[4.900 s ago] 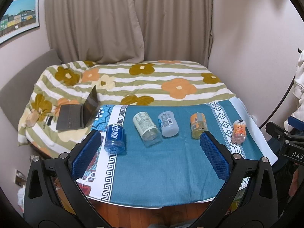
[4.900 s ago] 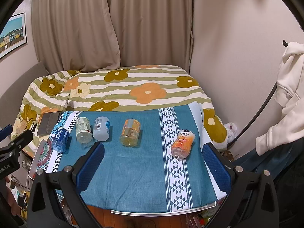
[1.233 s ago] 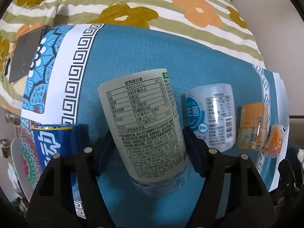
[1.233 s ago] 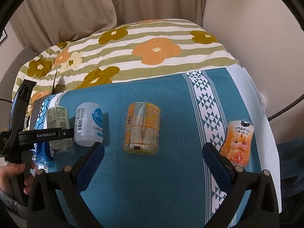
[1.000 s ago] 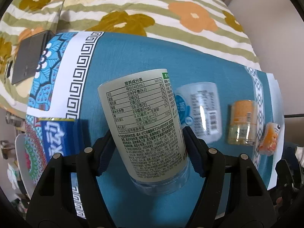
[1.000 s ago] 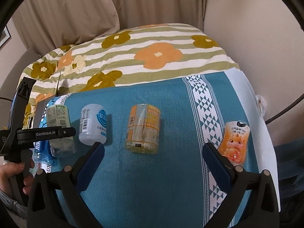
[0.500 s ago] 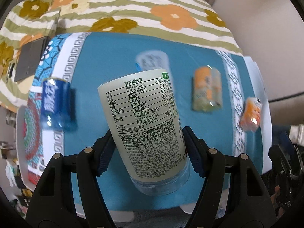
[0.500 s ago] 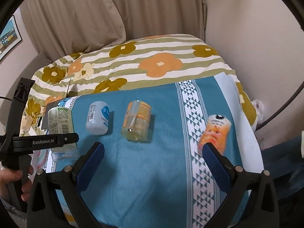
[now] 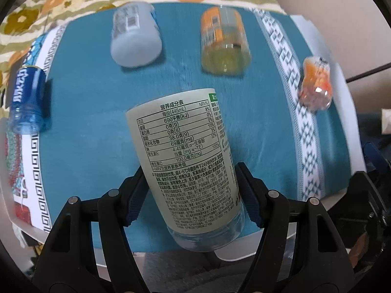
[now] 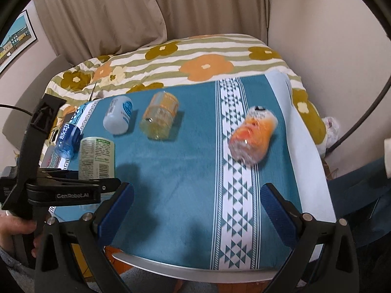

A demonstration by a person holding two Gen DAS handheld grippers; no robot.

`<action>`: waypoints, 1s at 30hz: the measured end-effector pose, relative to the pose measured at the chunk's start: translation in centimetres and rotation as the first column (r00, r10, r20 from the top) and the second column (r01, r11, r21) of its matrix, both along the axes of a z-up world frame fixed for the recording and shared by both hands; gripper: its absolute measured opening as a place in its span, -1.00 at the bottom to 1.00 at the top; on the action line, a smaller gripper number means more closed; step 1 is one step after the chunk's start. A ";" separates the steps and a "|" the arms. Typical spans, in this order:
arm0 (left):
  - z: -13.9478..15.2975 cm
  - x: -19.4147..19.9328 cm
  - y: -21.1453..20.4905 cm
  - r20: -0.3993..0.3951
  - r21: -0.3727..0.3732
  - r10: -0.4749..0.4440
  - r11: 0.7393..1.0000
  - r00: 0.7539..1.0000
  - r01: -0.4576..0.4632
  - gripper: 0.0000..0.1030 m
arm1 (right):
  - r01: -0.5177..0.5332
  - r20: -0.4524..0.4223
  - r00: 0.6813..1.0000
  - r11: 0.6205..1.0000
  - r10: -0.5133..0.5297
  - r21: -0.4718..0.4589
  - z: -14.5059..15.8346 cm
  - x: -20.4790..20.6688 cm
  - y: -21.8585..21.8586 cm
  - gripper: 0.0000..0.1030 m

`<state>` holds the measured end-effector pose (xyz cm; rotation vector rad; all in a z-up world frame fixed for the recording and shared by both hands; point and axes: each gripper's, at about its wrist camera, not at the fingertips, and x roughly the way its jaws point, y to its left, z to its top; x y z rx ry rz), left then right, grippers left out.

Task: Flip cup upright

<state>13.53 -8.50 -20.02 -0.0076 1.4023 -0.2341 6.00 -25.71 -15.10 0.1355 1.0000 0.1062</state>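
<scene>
Sitting clamped in left claw [image 9: 193, 195]: cup [image 9: 185, 161]

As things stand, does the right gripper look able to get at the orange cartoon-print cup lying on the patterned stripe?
Probably yes. The right gripper is open and empty, and the orange cartoon-print cup lies ahead of it on the tablecloth with nothing between them. The left gripper, holding the green-label cup, is off to the side.

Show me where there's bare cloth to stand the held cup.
Bare patch: the near teal cloth between the left gripper, shut on the green-label cup, and the white patterned stripe, in front of the yellow cup. Crowded: the far row, from the blue cup and white cup across to the orange cup.
</scene>
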 end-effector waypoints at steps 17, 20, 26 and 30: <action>-1.3 0.6 -0.4 0.019 0.015 -0.001 1.000 1.000 0.001 0.81 | 0.026 -0.033 0.999 0.999 -0.025 0.033 -2.5 -1.5 -1.6 1.00; -1.1 0.7 -0.1 0.026 0.018 0.006 1.000 1.000 -0.006 0.81 | 0.026 -0.033 0.999 0.999 -0.025 0.033 -2.5 -1.5 -1.6 1.00; -0.3 0.5 0.1 0.040 0.012 0.020 1.000 0.999 -0.021 0.81 | 0.020 -0.029 0.999 0.999 -0.019 0.034 -2.4 -1.6 -1.5 1.00; 0.9 0.1 0.6 0.059 0.005 0.037 0.999 0.998 -0.037 0.81 | 0.007 -0.020 1.000 0.999 -0.006 0.033 -1.9 -1.5 -1.3 1.00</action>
